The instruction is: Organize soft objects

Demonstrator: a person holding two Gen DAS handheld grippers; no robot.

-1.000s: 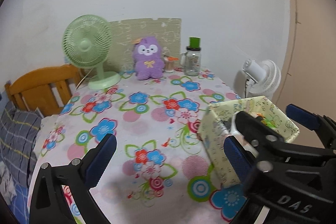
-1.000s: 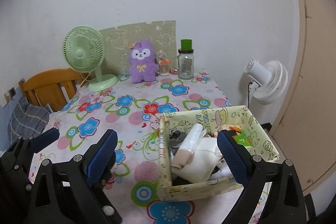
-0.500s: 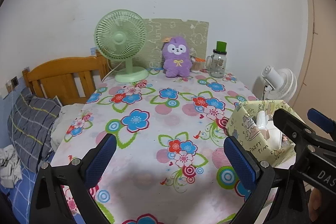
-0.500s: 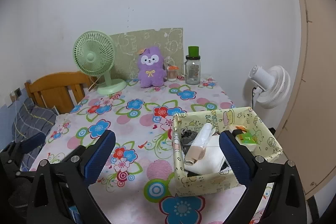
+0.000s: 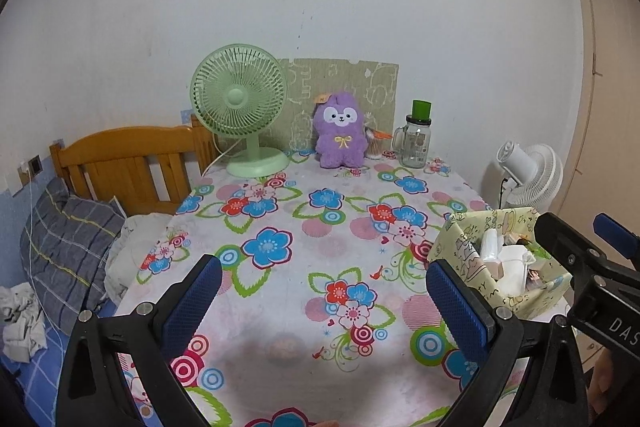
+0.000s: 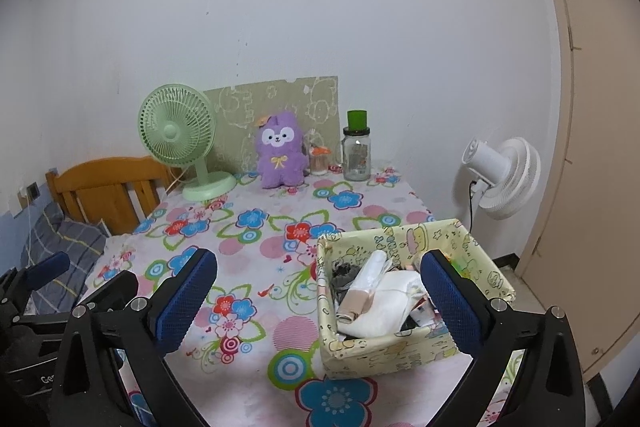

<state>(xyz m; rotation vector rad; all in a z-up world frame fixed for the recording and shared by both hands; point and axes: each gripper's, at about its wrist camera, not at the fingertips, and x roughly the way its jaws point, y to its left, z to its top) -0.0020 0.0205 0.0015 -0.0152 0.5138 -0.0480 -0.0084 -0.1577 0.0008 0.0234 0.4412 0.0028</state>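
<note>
A: Left tongs are hanging wide apart over the counter, gripping nothing; right tongs likewise.

B: Soft objects are lying heaped in the patterned box at the counter's near right; purple plush is sitting at the back.

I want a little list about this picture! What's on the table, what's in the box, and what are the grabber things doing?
table: flowered cloth
back of table: green fan, purple plush toy, glass jar with green lid
box: yellow patterned box at the near right, holding white cloths and other small items
beside table: white fan, wooden bed frame
left hand-held gripper: open, holding nothing
right hand-held gripper: open, holding nothing, near the box
</note>
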